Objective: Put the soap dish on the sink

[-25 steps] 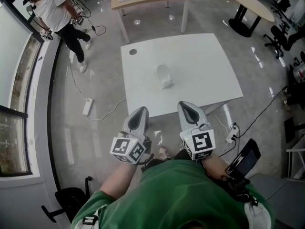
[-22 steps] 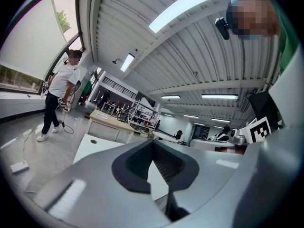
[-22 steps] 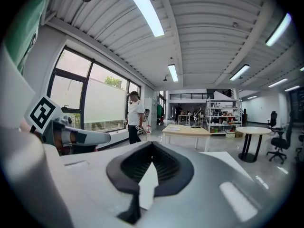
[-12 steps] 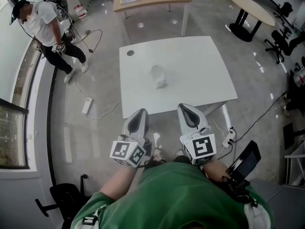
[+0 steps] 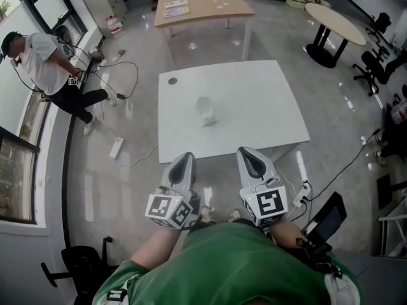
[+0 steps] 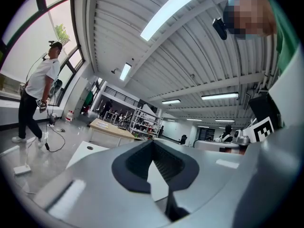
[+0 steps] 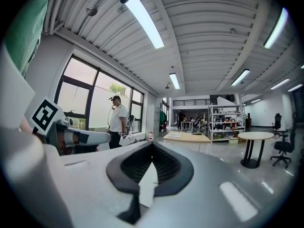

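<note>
A small pale, see-through object [image 5: 206,111], too small to tell apart further, lies near the middle of a white square table [image 5: 254,100]. No sink shows in any view. My left gripper [image 5: 184,159] and right gripper [image 5: 249,152] are held side by side close to my body, over the floor just short of the table's near edge. Both point level toward the table. The left gripper [image 6: 153,144] has its jaws together with nothing in them. The right gripper [image 7: 152,148] is likewise shut and empty.
A person [image 5: 44,68] stands at the far left by the windows, with cables and a power strip [image 5: 116,148] on the floor. A wooden table [image 5: 203,5] and a round table [image 5: 336,18] stand beyond. A black chair [image 5: 76,265] sits lower left.
The white table and the pale object have slid a little down the picture. The person at the left has walked further left. Both grippers stay shut, side by side.
</note>
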A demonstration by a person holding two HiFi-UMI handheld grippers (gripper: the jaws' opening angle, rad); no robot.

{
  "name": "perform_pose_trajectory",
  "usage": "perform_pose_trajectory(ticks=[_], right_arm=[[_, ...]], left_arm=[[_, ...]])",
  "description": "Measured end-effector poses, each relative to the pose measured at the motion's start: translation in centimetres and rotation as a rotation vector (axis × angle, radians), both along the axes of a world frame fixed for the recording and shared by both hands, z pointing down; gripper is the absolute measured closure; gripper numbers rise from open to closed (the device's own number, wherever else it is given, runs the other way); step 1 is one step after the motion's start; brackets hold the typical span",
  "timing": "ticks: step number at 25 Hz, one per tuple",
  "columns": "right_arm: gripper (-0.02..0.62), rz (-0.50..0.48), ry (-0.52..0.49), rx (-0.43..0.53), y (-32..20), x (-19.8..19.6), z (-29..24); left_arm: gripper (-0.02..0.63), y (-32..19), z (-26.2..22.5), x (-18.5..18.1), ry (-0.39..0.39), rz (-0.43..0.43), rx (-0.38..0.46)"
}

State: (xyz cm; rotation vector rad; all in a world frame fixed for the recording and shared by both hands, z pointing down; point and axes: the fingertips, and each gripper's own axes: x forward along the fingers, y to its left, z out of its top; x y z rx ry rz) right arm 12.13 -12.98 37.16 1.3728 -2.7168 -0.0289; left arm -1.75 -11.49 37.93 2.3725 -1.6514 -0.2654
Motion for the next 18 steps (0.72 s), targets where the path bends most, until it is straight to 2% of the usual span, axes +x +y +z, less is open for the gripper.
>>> perform_pose_trajectory(ticks=[18], right_arm=[[0.594,0.020,-0.028,-0.025,-0.5,3.3,0.2]], left_arm=[[0.600,-0.1,-0.4,2.7,-0.011,0.003,0.005]])
